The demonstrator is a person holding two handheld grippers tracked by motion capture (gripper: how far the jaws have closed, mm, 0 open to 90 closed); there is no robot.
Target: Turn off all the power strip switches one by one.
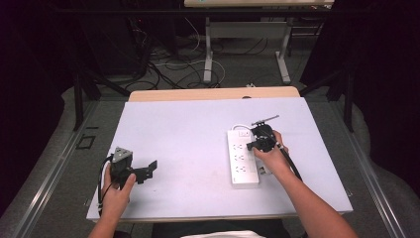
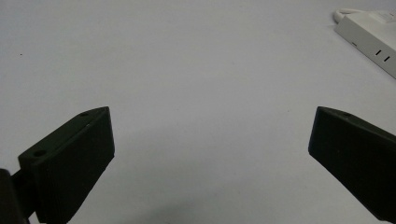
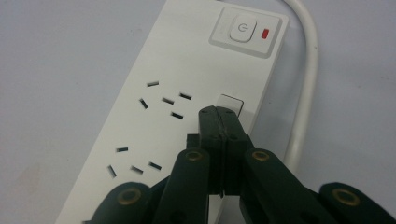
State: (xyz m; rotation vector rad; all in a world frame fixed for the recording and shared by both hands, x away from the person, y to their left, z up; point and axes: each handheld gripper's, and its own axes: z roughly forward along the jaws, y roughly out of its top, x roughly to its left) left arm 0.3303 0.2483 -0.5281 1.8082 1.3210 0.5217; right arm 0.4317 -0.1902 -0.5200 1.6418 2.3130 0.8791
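A white power strip [image 1: 242, 158] lies on the white table [image 1: 183, 134], right of centre, with its switch end away from me. In the right gripper view its rocker switch [image 3: 243, 28] with a red mark is at the top, and several sockets run down the strip [image 3: 177, 74]. My right gripper [image 1: 251, 144] is shut with nothing between its jaws. Its tips [image 3: 219, 114] sit over the strip's right edge, just short of a small white square [image 3: 232, 103]. My left gripper [image 1: 147, 171] rests on the table at the front left and stands open [image 2: 210, 140] over bare tabletop.
The strip's white cable [image 3: 308, 70] curves round its switch end and down the right side. From the left gripper view, a corner of the strip [image 2: 373, 42] lies far right. Beyond the table stand a wooden tabletop [image 1: 213, 93] and floor cables [image 1: 173, 69].
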